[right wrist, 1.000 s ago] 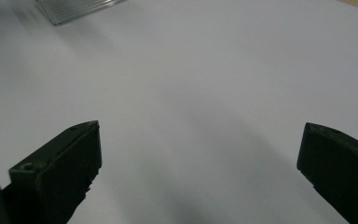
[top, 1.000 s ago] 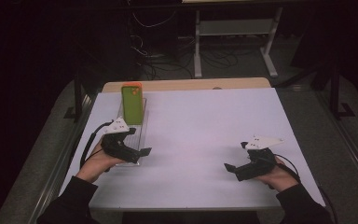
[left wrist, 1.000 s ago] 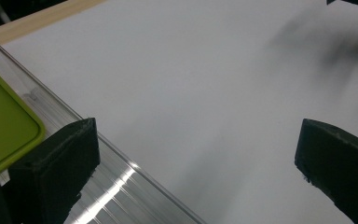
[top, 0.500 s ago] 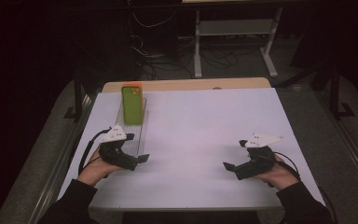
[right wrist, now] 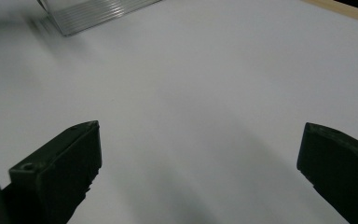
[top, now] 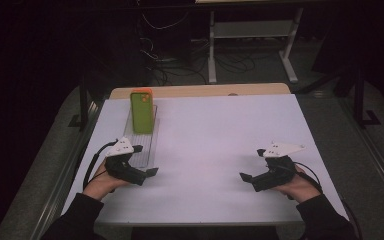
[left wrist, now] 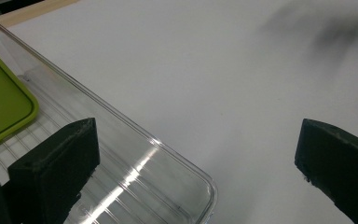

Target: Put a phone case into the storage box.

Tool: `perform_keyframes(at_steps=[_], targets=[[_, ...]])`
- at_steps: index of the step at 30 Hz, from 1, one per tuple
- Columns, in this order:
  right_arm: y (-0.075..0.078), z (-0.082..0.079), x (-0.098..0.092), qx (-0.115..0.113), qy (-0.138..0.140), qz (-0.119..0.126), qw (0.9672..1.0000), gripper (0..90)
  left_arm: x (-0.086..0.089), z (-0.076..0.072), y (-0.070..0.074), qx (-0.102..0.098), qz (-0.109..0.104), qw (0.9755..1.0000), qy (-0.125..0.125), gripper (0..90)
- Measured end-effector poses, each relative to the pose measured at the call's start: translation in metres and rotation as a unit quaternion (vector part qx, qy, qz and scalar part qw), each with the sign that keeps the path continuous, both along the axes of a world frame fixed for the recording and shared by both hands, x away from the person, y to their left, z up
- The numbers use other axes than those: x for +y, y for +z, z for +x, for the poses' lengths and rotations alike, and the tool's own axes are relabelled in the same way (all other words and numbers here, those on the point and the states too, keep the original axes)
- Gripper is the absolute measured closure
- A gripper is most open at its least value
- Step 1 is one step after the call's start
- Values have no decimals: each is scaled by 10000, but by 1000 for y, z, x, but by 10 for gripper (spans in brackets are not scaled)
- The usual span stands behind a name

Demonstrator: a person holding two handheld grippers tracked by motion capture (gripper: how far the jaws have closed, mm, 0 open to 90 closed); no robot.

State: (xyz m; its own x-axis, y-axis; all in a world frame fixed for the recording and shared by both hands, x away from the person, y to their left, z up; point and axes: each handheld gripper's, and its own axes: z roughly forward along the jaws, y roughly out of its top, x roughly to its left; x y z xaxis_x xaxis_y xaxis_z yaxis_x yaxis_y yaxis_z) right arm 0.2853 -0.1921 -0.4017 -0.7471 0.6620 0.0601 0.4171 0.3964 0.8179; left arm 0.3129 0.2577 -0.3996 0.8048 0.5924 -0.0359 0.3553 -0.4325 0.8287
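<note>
Two tools are resting low over the white worktop (top: 220,150), one in each of the person's hands, and both are standing wide open with nothing between their jaws.

A clear plastic tray (top: 145,142) is lying on the left part of the worktop, its long axis running from the near edge toward the far edge. A green phone case (top: 142,111) with an orange rim at its top is sitting at the far end of that tray, its own long axis lined up with the tray's; in the high view it is looking propped up rather than flat, though how steeply cannot be told.

The left tool (top: 150,172) is sitting just at the tray's near end, pointing toward the middle of the worktop. In the left gripper view (left wrist: 196,163) its one jaw is hanging over the ribbed floor of the tray (left wrist: 121,177) near the rounded corner, while the other jaw is over bare worktop; whether the jaw is touching the tray cannot be told. A corner of the green phone case (left wrist: 2,112) is showing at the left edge there.

The right tool (top: 245,177) is well apart from the tray, on the right side, pointing inward. In the right gripper view (right wrist: 198,163) its jaws are spread over bare worktop, with the tray's end (right wrist: 93,11) far off.
</note>
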Motion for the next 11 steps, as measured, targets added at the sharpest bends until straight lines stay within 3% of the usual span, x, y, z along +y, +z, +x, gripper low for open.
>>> perform_keyframes(at_steps=[11], targets=[[0, 0, 0, -12, -16, -2, 10000, 0, 1, 1, 0, 1, -12, 10000, -18, 0]])
